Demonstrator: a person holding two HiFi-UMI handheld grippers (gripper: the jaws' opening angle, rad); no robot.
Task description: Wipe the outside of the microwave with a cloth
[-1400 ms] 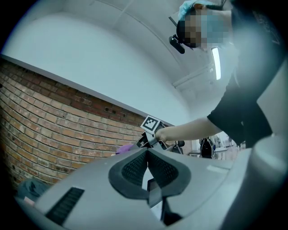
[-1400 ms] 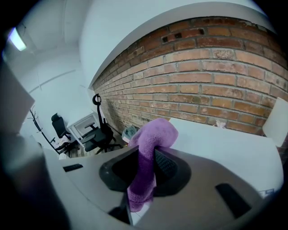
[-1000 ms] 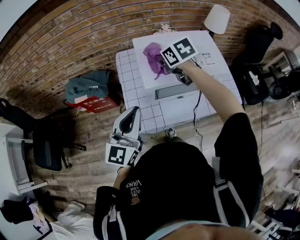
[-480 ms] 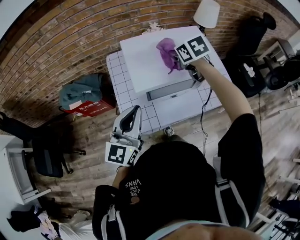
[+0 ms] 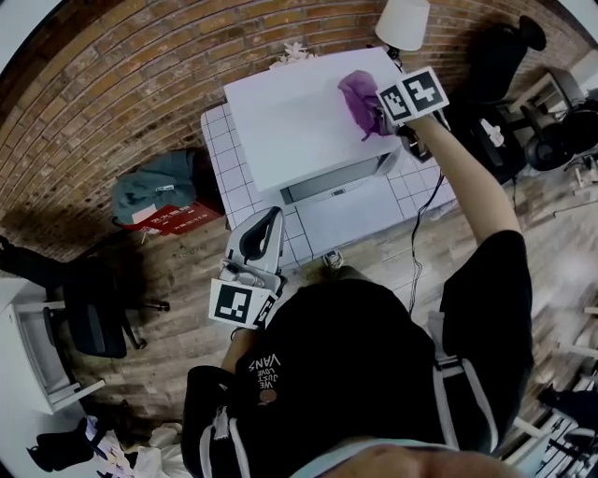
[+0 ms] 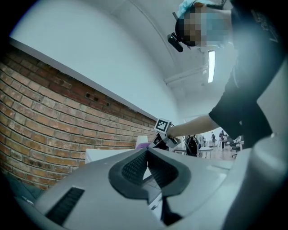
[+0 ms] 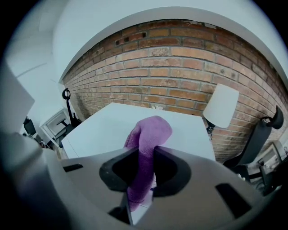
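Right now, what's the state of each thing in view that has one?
cloth: bunched, pinched in the right gripper, lying on the microwave top near its far right corner.
right gripper: shut on the cloth.
left gripper: shut, empty, held low, away from the microwave.
microwave: door looks shut.
lamp: upright behind the microwave; can't tell if lit.

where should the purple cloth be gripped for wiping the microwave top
As the right gripper has it: pinch the bunched middle of the purple cloth, coming from the person's side, so the folded wad sticks out ahead of the jaws over the white microwave top.
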